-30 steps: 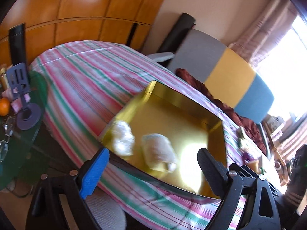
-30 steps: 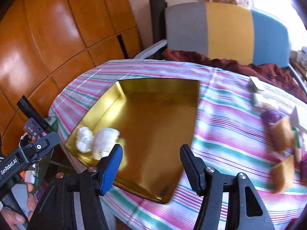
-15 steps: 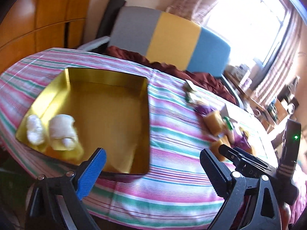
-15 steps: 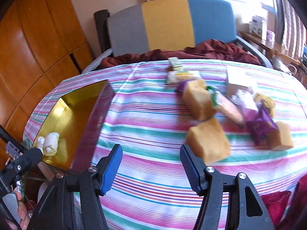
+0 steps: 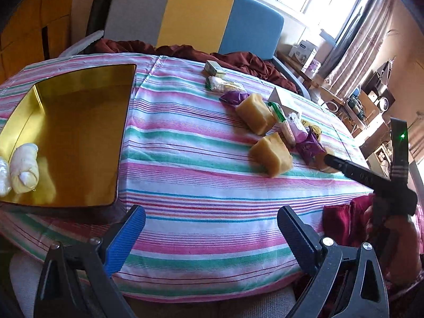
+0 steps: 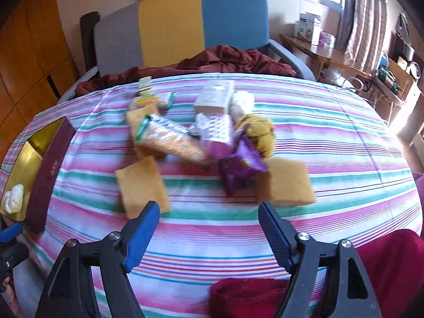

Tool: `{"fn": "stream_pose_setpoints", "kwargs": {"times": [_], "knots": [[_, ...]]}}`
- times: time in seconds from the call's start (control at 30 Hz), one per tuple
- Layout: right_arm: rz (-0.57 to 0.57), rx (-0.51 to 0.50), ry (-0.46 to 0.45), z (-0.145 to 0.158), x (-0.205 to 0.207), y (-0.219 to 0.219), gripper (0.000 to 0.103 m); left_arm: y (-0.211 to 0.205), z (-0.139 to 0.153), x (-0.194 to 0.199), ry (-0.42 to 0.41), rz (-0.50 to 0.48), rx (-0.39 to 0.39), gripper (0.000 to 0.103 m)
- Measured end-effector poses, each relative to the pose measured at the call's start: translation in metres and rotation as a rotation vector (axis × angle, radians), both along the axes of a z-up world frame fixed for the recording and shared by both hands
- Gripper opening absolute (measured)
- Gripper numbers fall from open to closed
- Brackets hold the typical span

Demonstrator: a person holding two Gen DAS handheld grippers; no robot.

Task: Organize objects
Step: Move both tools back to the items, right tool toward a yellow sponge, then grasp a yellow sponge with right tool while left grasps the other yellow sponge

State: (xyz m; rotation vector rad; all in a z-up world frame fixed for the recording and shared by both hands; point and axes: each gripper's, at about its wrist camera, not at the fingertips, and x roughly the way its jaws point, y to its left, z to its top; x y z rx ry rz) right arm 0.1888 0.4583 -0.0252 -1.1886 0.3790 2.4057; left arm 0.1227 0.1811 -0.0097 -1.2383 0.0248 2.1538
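A gold tray lies on the striped tablecloth at the left; two pale wrapped rolls rest in its near left corner. A pile of snacks sits mid-table: yellow cake blocks, a purple packet, a long biscuit pack, a white box. My left gripper is open and empty over the near table edge. My right gripper is open and empty just in front of the pile. The tray's edge shows in the right wrist view.
A grey, yellow and blue chair back stands behind the table with a maroon cloth draped on it. Wooden cabinets are at the left, a cluttered side table and curtains at the right. Maroon fabric lies at the near right.
Both grippers swung right, from facing the gold tray to facing the snack pile. Both stayed open and empty. The tray and rolls did not move.
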Motion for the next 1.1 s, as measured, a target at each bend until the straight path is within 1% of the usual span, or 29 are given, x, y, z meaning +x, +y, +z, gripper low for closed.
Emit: {"fn": "stream_pose_setpoints", "kwargs": {"times": [0.03, 0.07, 0.1, 0.2, 0.3, 0.4, 0.5, 0.7, 0.73, 0.77, 0.8, 0.83, 1.1], "knots": [[-0.023, 0.010, -0.001, 0.002, 0.001, 0.012, 0.080, 0.004, -0.001, 0.000, -0.007, -0.006, -0.003, 0.100], [-0.038, 0.014, -0.010, 0.002, 0.002, 0.024, 0.084, 0.005, -0.002, 0.000, -0.011, -0.010, -0.005, 0.100], [-0.042, 0.012, -0.026, 0.000, 0.001, 0.035, 0.086, 0.007, -0.002, 0.000, -0.011, -0.014, -0.008, 0.100], [-0.062, -0.003, -0.076, -0.015, -0.003, 0.060, 0.086, 0.016, -0.002, 0.001, -0.013, -0.033, -0.019, 0.100], [-0.110, -0.041, -0.084, -0.032, -0.002, 0.078, 0.086, 0.026, -0.003, 0.000, -0.022, -0.050, -0.036, 0.100], [-0.155, -0.078, -0.074, -0.039, 0.002, 0.092, 0.086, 0.034, -0.007, 0.000, -0.036, -0.060, -0.051, 0.101], [-0.169, -0.085, -0.045, -0.036, 0.004, 0.100, 0.086, 0.043, -0.012, 0.000, -0.044, -0.070, -0.063, 0.101], [-0.159, -0.112, -0.087, -0.047, -0.006, 0.101, 0.085, 0.068, -0.019, 0.001, -0.063, -0.099, -0.079, 0.101], [-0.158, -0.113, -0.096, -0.049, -0.007, 0.100, 0.084, 0.074, -0.020, 0.000, -0.067, -0.103, -0.082, 0.101], [-0.159, -0.115, -0.108, -0.052, -0.008, 0.100, 0.074, 0.079, -0.021, 0.000, -0.072, -0.109, -0.085, 0.101], [-0.154, -0.130, -0.110, -0.054, -0.009, 0.101, 0.068, 0.083, -0.022, 0.000, -0.074, -0.111, -0.088, 0.101], [-0.150, -0.149, -0.104, -0.055, -0.008, 0.101, 0.066, 0.087, -0.023, 0.000, -0.075, -0.112, -0.091, 0.101], [-0.154, -0.081, -0.109, -0.044, -0.006, 0.095, 0.064, 0.118, -0.033, -0.010, -0.101, -0.101, -0.111, 0.101]]}}
